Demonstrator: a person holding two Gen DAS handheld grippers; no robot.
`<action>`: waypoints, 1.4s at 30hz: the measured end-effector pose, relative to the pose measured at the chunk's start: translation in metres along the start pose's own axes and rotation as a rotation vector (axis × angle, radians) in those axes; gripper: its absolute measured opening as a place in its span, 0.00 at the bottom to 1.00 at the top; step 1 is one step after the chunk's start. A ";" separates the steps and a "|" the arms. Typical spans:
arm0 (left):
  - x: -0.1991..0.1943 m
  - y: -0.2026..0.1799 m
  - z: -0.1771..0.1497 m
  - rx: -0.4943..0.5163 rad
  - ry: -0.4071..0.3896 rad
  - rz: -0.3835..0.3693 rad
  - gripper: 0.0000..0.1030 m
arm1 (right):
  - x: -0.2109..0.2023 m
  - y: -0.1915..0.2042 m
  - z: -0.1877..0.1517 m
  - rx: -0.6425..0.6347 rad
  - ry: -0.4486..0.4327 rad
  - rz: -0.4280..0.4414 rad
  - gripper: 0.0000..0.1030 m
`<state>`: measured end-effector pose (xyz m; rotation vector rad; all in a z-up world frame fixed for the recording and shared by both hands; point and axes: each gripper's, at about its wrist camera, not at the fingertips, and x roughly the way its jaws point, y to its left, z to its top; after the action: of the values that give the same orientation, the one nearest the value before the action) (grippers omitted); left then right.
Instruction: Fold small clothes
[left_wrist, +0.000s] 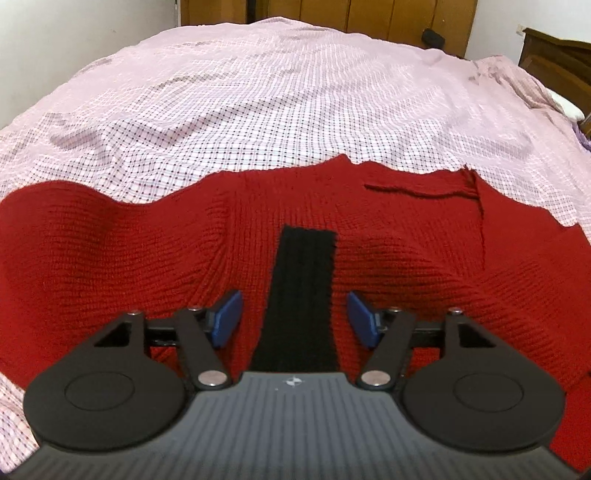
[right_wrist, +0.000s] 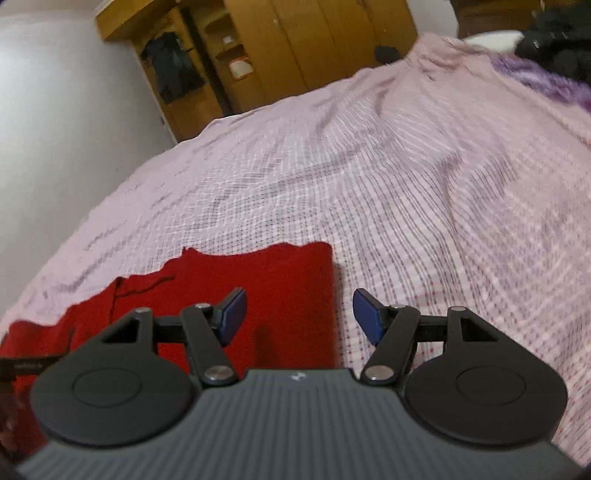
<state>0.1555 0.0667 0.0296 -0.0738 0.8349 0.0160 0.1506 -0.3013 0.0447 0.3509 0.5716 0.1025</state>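
Left wrist view: the left tool (left_wrist: 294, 317) hangs over a red knitted garment (left_wrist: 147, 258) spread on a bed covered by a pink checked sheet (left_wrist: 258, 110). Its blue pads (left_wrist: 227, 317) stand apart, gripping nothing, and a black knitted strip (left_wrist: 301, 288) on the garment shows in the gap between them. A loose red thread (left_wrist: 417, 192) lies on the knit near its far edge. Right wrist view: the right tool (right_wrist: 298, 317) stands equally apart and empty above the garment's right edge (right_wrist: 328, 295). Wooden wardrobes (right_wrist: 295, 44) stand beyond the bed. No container is visible.
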 end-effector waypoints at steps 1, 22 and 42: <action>0.000 0.000 -0.001 -0.010 -0.003 0.001 0.68 | -0.001 -0.002 0.000 0.007 0.000 0.004 0.64; -0.074 -0.019 -0.001 0.035 -0.216 0.104 0.13 | 0.034 -0.017 0.007 0.032 0.027 0.077 0.65; -0.030 0.004 -0.016 -0.039 -0.032 0.081 0.53 | 0.020 -0.003 0.015 -0.003 0.139 0.054 0.65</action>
<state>0.1232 0.0705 0.0409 -0.0765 0.8056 0.1098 0.1754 -0.3047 0.0457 0.3582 0.6991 0.1809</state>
